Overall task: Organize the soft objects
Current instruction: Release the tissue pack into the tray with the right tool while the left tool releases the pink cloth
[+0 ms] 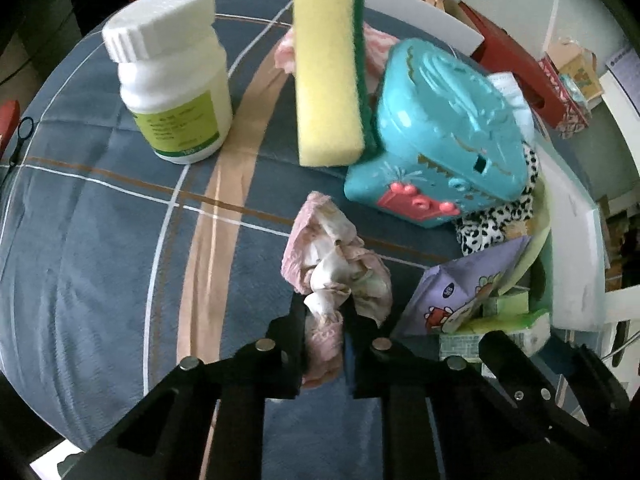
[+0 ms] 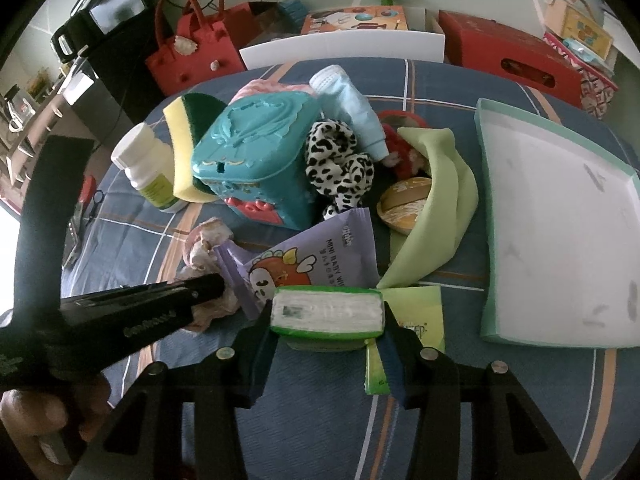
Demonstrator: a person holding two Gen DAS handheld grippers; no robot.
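A crumpled pink cloth (image 1: 332,248) lies on the blue checked cover, and my left gripper (image 1: 325,310) is shut on its near end, the fabric bunched between both fingers. The right wrist view shows the same cloth (image 2: 204,240) with the left gripper (image 2: 212,290) coming in from the left. My right gripper (image 2: 326,322) is shut on a green tissue pack (image 2: 326,312), which is pinched at both ends just above the cover. Other soft items are a yellow-green sponge (image 1: 326,76), a leopard-print fabric piece (image 2: 340,160), a light blue sock (image 2: 352,104) and a light green cloth (image 2: 436,208).
A white bottle (image 1: 176,76) stands at the back left. A teal toy case (image 2: 256,156) sits mid-pile, with a purple wipes pack (image 2: 316,256) before it. A white tray with a green rim (image 2: 560,232) lies at the right. A hand (image 2: 36,408) shows at the lower left.
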